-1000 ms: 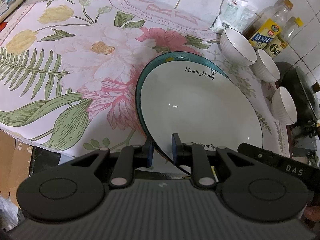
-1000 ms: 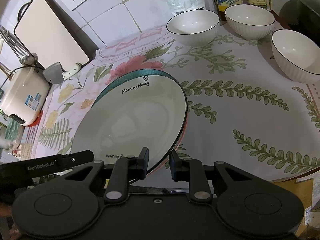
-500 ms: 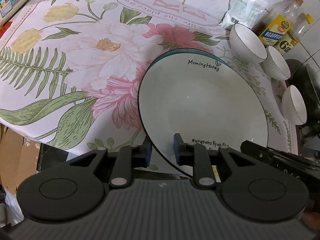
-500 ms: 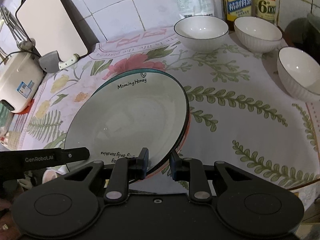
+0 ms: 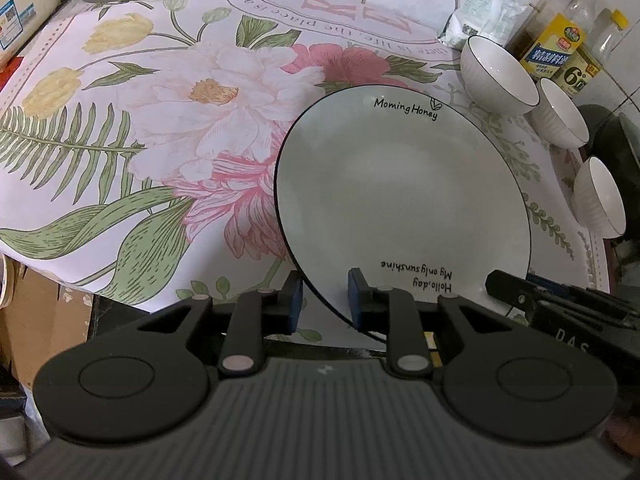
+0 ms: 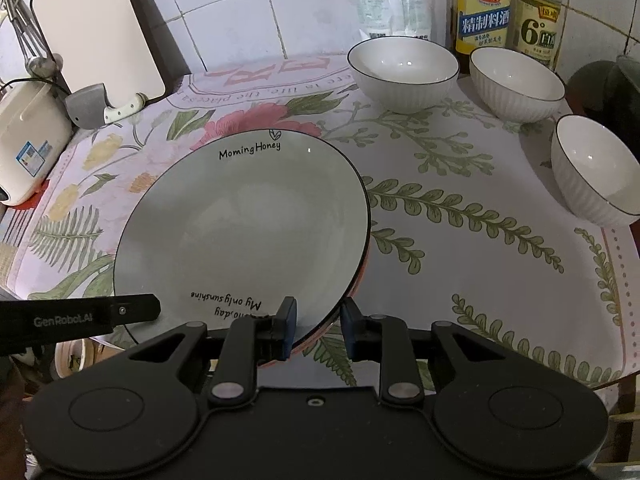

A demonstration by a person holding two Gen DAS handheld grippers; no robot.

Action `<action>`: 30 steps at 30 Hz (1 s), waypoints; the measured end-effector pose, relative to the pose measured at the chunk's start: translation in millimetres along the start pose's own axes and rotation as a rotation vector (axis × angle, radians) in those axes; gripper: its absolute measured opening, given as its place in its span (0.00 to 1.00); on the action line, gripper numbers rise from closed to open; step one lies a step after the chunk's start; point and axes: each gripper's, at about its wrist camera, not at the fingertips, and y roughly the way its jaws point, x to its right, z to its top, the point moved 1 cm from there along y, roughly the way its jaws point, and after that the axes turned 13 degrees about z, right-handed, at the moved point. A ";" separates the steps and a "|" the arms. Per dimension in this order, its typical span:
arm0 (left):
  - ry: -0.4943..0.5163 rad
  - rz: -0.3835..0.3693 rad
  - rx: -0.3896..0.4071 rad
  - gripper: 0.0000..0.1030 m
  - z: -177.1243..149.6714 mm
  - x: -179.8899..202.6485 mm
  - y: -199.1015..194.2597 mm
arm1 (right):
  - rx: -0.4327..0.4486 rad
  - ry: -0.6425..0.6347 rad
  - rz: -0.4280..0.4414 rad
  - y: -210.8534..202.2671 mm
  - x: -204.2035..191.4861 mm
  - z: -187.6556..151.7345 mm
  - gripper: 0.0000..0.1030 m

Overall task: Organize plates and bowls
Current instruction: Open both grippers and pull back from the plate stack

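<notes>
The white plate point(image 5: 404, 204) lies flat on the flowered tablecloth point(image 5: 160, 128), on top of other plates; a pink rim shows beneath its right edge in the right wrist view.

Left gripper point(image 5: 325, 300): the jaws straddle the near left rim of the plate and have just been opening. A small gap shows between each blue pad and the rim, so the grip is released.

Right gripper point(image 6: 316, 326): the jaws straddle the near right rim of the plate point(image 6: 240, 232). The jaws have just been opening. The left pad sits at the rim; the right pad stands clear of it. The plate is not clamped.

Three white bowls point(image 6: 402, 74) stand apart behind the plate, near the bottles point(image 6: 484, 10) at the tiled wall.
</notes>
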 end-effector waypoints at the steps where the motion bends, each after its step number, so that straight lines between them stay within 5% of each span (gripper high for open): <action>1: -0.001 0.000 0.000 0.21 0.3 -0.3 0.4 | 0.002 -0.003 -0.004 0.4 -0.3 0.1 0.29; 10: -0.007 -0.012 0.011 0.26 2.2 -5.1 -10.8 | 0.029 -0.009 -0.004 -7.7 2.0 2.1 0.31; 18: 0.022 -0.041 -0.012 0.45 0.4 -0.8 -42.4 | 0.010 -0.040 0.004 -36.2 3.0 7.2 0.53; 30: 0.091 -0.068 0.066 0.64 -8.5 17.1 -98.2 | 0.072 -0.087 0.013 -94.7 -0.9 3.0 0.66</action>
